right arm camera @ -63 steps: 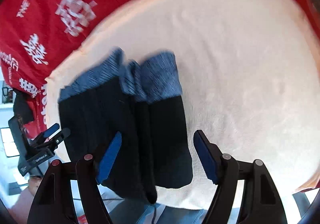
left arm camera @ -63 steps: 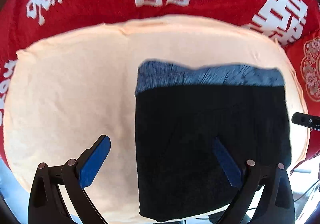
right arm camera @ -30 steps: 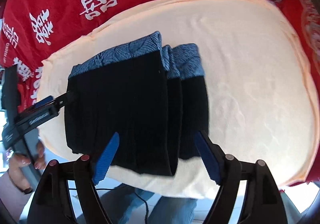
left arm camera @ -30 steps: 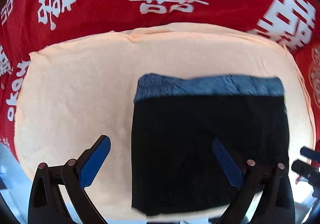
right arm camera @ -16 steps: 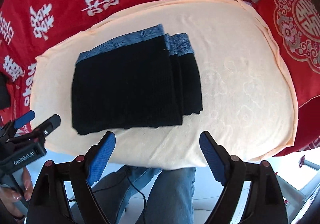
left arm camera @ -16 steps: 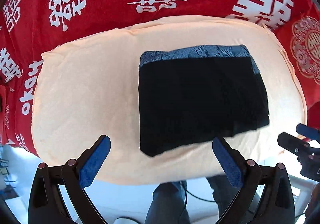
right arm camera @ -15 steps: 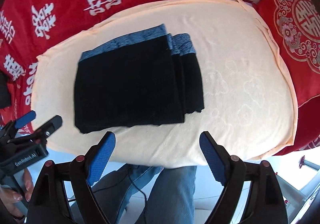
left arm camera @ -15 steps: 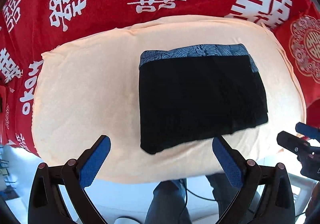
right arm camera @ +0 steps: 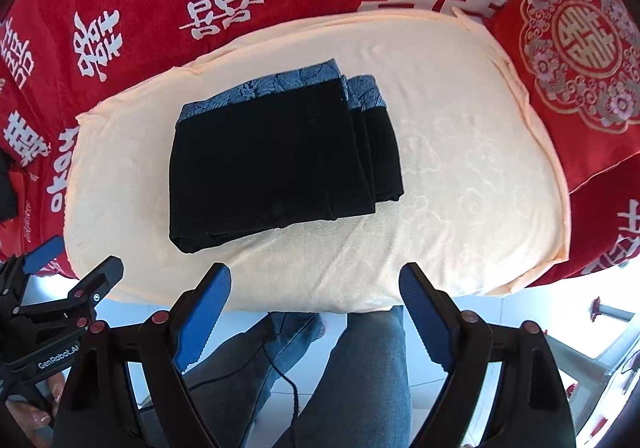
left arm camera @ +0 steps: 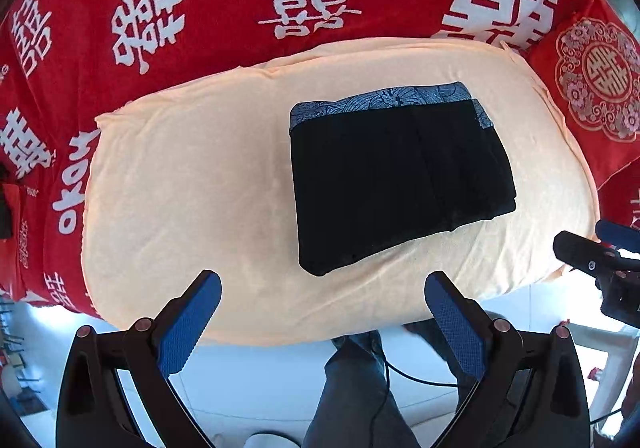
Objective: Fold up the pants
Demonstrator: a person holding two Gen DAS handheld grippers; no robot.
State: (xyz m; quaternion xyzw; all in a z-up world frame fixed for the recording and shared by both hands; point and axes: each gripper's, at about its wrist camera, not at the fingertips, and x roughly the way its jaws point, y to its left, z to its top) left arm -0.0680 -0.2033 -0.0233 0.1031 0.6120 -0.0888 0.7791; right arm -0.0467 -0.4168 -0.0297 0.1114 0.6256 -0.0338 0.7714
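The black pants (left arm camera: 396, 175) with a blue patterned waistband lie folded in a flat rectangle on a peach towel (left arm camera: 192, 183). They also show in the right wrist view (right arm camera: 276, 163), layers stepped at the right side. My left gripper (left arm camera: 322, 290) is open and empty, held back off the towel's near edge. My right gripper (right arm camera: 314, 282) is open and empty, also back of the near edge. The left gripper also shows in the right wrist view (right arm camera: 72, 268), at the lower left.
A red cloth with white characters (left arm camera: 312, 3) covers the surface under the towel. A red embroidered cushion (right arm camera: 576, 47) lies at the right. The person's jeans-clad legs (right arm camera: 360, 380) and a black cable are below the near edge.
Both grippers have pulled back and up from the pants. The folded pants lie still on the towel and look smaller in both views.
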